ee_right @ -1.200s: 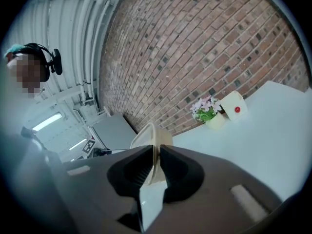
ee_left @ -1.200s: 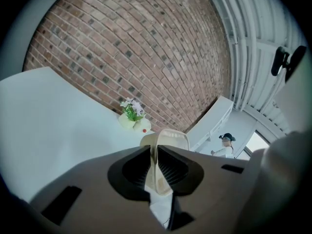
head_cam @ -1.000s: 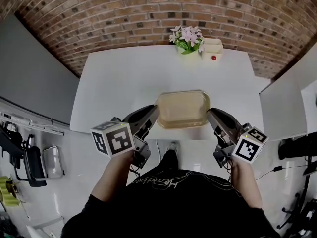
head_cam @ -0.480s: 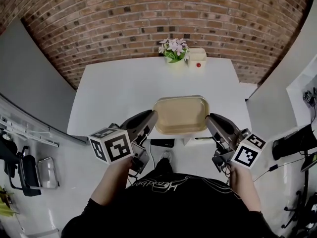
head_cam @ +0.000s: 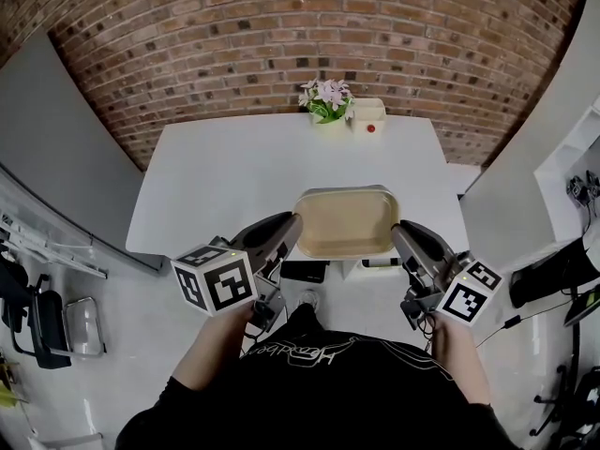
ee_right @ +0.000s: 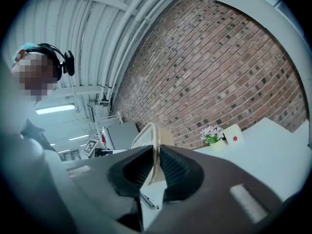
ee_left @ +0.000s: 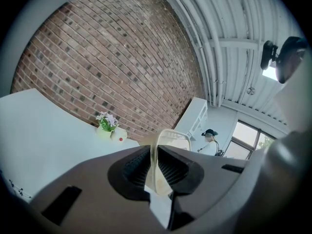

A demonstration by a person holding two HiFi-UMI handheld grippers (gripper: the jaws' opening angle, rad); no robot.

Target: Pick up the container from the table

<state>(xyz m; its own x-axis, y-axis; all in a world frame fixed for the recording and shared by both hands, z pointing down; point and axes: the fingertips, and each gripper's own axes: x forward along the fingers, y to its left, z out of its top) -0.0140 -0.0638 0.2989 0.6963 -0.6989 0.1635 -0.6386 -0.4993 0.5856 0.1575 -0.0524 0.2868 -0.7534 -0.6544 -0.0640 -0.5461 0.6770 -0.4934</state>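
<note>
Beige rounded-rectangle plastic container (head_cam: 344, 223) hangs between my two grippers, long axis left-right, over the near edge of the white table (head_cam: 234, 176). My left gripper (head_cam: 287, 229) is clamped on its left rim and my right gripper (head_cam: 403, 234) on its right rim, both equally near. Looks lifted clear. Open room above. Potted pink flowers (head_cam: 325, 101) well apart at the far edge.
</note>
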